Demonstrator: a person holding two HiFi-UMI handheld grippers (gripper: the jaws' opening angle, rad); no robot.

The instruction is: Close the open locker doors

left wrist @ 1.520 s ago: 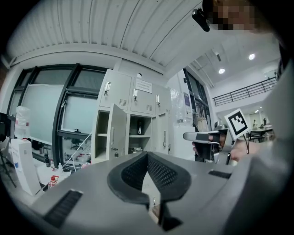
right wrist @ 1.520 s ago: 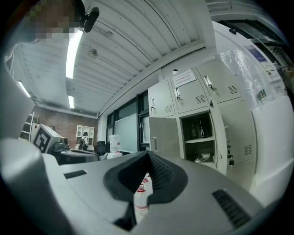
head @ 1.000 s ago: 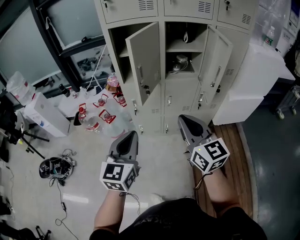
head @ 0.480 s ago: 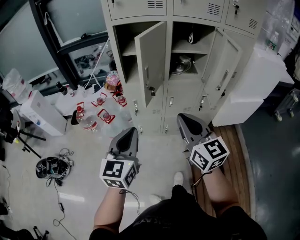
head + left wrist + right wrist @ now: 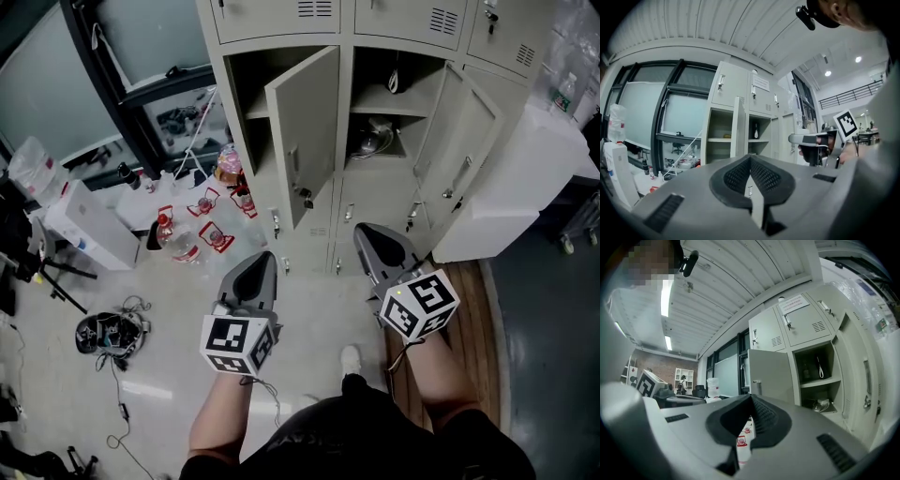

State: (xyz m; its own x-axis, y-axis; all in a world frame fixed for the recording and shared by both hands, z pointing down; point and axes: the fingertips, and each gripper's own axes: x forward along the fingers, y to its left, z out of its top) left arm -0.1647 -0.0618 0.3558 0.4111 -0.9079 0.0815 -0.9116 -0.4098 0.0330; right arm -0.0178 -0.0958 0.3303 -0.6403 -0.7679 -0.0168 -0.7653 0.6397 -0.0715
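Fingers on both tools are pressed together with nothing between them; each gripper view shows a closed seam at the tips. The left gripper [image 5: 262,264] and right gripper [image 5: 367,236] sit side by side and point level at the lockers [image 5: 281,19], which stand ahead of both sets of fingertips and well apart from them, so nothing is touched yet. Two doors hang open at mid height. The left door [image 5: 305,131] juts out beyond the left fingertips and a little to their right. The right door [image 5: 466,155] angles out beyond the right fingertips and to their right. Between the doors the middle compartment [image 5: 412,101] is exposed, with a shiny object [image 5: 368,141] on its lower shelf. I judge the closed fingers suit this job, since a door wants a blunt push on its face and not a pinch, and each tool faces the door nearer to it. Bottles with red labels [image 5: 217,235] lie on the floor left of the left fingertips, near the lockers' foot, so I would mind my footing on approach.
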